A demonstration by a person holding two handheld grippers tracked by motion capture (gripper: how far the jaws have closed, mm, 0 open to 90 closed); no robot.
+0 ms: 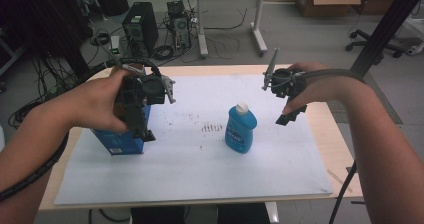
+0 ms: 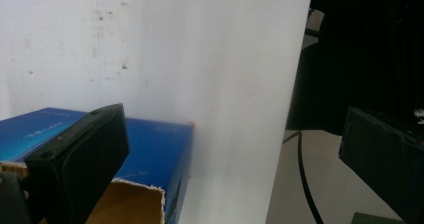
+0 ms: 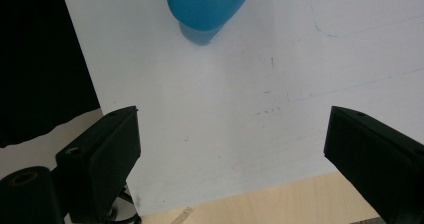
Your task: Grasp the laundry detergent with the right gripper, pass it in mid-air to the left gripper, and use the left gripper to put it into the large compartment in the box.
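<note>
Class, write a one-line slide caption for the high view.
Two open hand-held grippers hover above a blue box and blue bottle.

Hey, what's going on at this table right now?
A person holds a gripper in each hand above a white sheet on the table. The left gripper hovers open over a blue box with a torn-open top. The right gripper, also open, hangs to the right of an upright blue bottle with a white cap. Neither gripper holds anything yet.
</note>
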